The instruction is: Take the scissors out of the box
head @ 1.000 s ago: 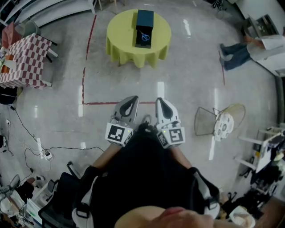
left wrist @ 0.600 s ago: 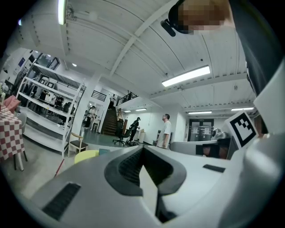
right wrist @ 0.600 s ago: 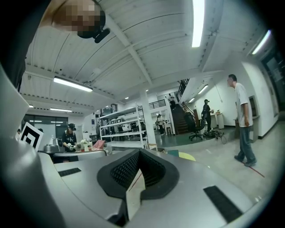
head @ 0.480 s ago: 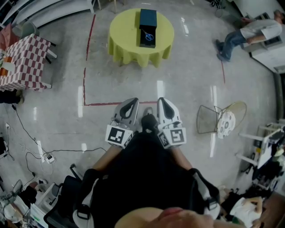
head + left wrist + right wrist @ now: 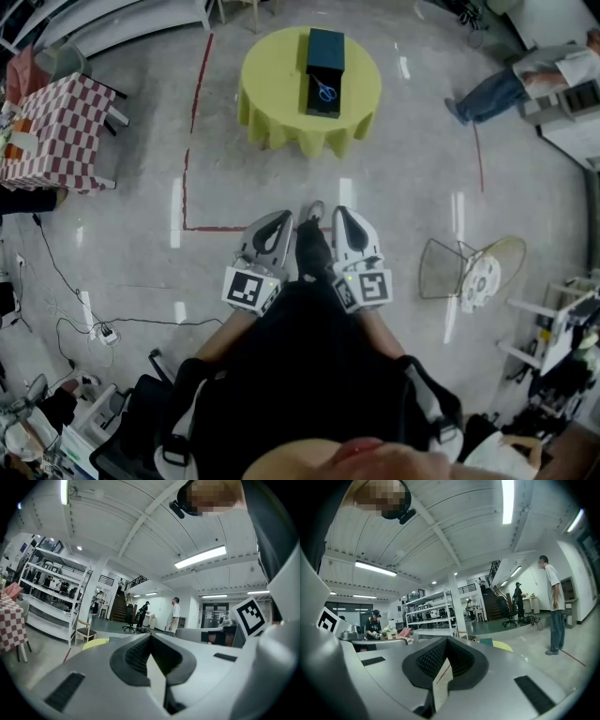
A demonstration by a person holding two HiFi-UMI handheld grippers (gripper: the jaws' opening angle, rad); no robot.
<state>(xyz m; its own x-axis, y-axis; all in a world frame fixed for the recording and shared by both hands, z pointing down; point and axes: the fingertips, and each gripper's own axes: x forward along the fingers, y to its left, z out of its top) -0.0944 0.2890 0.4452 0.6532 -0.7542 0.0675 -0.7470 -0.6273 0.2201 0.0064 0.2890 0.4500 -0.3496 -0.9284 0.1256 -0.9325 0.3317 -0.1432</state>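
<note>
A round table with a yellow cloth [image 5: 281,94] stands far ahead across the floor. On it lies a long dark box [image 5: 325,47], its open half holding blue-handled scissors [image 5: 326,91]. My left gripper [image 5: 277,218] and right gripper [image 5: 343,215] are held side by side in front of the body, well short of the table, pointing toward it. Both are shut with nothing between the pads. In the left gripper view only an edge of the yellow table [image 5: 95,643] shows above the closed gripper [image 5: 151,654]. The right gripper view shows the table [image 5: 506,645] and box [image 5: 486,641] beyond its own gripper [image 5: 443,670].
A red-checked table [image 5: 58,124] stands at the left. A wire chair [image 5: 466,262] lies at the right. Red tape [image 5: 190,150] marks the floor before the yellow table. A person [image 5: 525,80] is at the upper right. Cables [image 5: 84,314] and equipment crowd the left and right edges.
The yellow table with the box has slid lower and to the right in the head view, so it is nearer. Both grippers stayed together before the body, still shut. A shoe now shows between them.
</note>
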